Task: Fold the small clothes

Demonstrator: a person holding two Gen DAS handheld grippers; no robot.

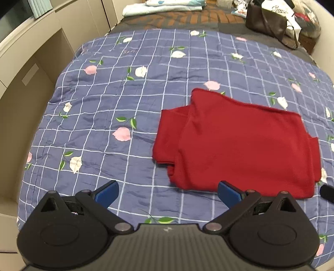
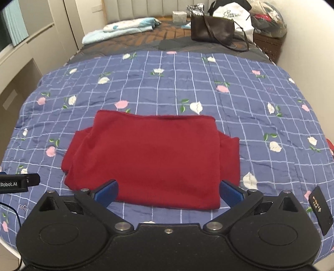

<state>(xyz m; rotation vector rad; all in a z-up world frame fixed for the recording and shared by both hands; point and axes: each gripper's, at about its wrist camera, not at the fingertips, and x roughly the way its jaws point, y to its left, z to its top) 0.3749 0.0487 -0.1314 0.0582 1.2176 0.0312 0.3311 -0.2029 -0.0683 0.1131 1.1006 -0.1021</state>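
The left gripper (image 1: 168, 192) has its blue fingers (image 1: 106, 192) spread wide, holding nothing, above bare quilt (image 1: 117, 98) near its near edge. Its right finger sits just at the near left corner of the red garment (image 1: 235, 143); whether it touches the cloth cannot be told.

The right gripper (image 2: 168, 192) is also spread wide and empty. Its blue fingers (image 2: 230, 192) straddle the near edge of the garment (image 2: 152, 158), one at each side of the folded body, low over the quilt (image 2: 167, 83); contact cannot be told.

The garment lies flat on the quilt, toward its near edge, roughly midway between the left and right edges in the right wrist view. It is folded into a rough rectangle, with a layer of cloth sticking out from under it on the left side and a narrower one on the right.

In the right wrist view the left gripper (image 2: 18, 182) shows at the left edge, beside the garment's near left corner.

The quilt is blue with a white grid and pink and white flowers. Beyond its far edge, on the dark bedcover (image 2: 167, 35), lie folded pale-blue bedding (image 2: 121, 28) at the far left, and a dark brown bag (image 2: 211, 30) at the far right, with a white bag (image 2: 231, 12) behind it.
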